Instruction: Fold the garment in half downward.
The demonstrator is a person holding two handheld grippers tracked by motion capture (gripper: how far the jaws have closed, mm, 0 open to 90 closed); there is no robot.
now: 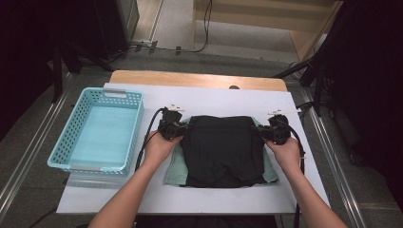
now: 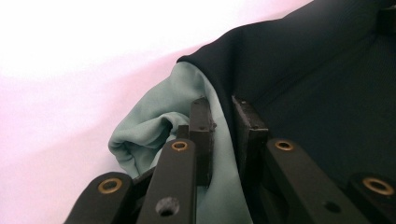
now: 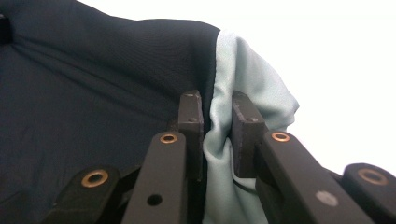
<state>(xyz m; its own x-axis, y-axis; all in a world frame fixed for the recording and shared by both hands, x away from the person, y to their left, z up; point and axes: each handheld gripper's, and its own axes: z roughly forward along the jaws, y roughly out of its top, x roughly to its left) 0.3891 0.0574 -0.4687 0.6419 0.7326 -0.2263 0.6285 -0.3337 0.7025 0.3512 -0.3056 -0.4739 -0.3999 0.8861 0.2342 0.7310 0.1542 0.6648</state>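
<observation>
garment (image 1: 223, 149): dark with pale green lining, flat at centre of white-covered table (image 1: 214, 197) | left claw (image 1: 179, 129): clamped on garment's edge at 9 o'clock, green cloth between the jaws | right claw (image 1: 266, 130): clamped on the edge at 3 o'clock | blue basket (image 1: 76, 123): at 9 o'clock, apart from garment

My folded garment (image 1: 223, 149), black over pale green, lies flat at the frame's centre, slightly lower right.
</observation>
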